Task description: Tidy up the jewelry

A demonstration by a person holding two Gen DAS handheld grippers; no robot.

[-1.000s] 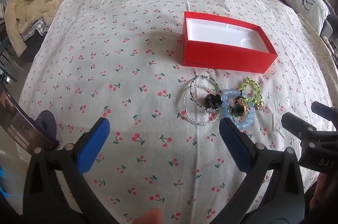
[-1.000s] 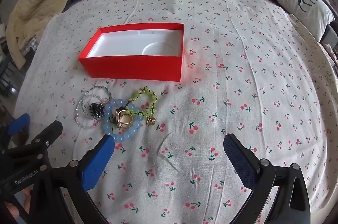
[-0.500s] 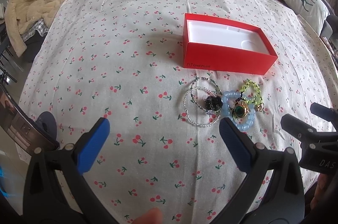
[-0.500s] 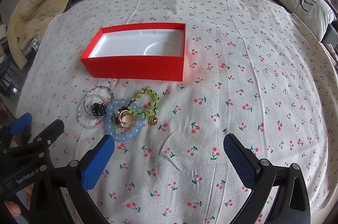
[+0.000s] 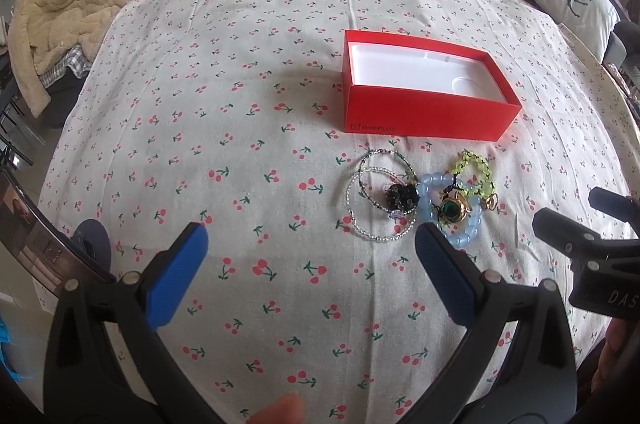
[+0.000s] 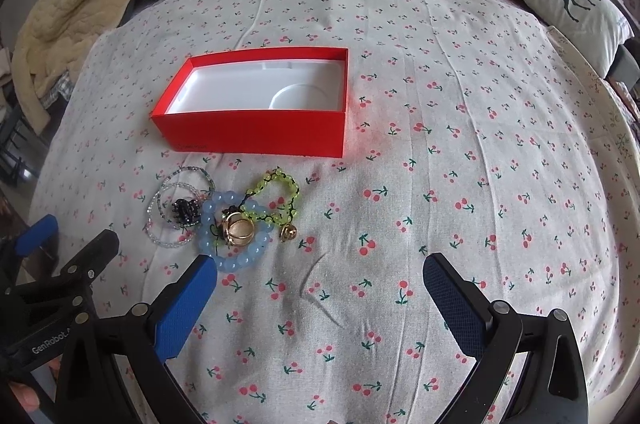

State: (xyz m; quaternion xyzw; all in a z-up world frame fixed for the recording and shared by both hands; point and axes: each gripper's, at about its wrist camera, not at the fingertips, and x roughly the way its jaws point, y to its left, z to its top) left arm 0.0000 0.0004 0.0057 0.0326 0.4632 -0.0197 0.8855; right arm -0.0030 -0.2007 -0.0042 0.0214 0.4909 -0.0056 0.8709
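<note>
The red box (image 5: 424, 112) is showing "ONEPLUS" with a small logo before it on its near wall, low at the left end. The right gripper's (image 5: 600, 264) black body is showing "DAS", running off the left wrist view's edge. The left gripper's (image 6: 52, 312) black body is showing "GenRobot" in white, the letters after it being cut off.

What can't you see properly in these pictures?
- Left wrist view: part of the pale blue bead bracelet is behind the left gripper's blue finger.
- Right wrist view: logo on the red cardboard box is too faint to read.
- Both views: the tangled jewelry pieces can't be counted.
</note>
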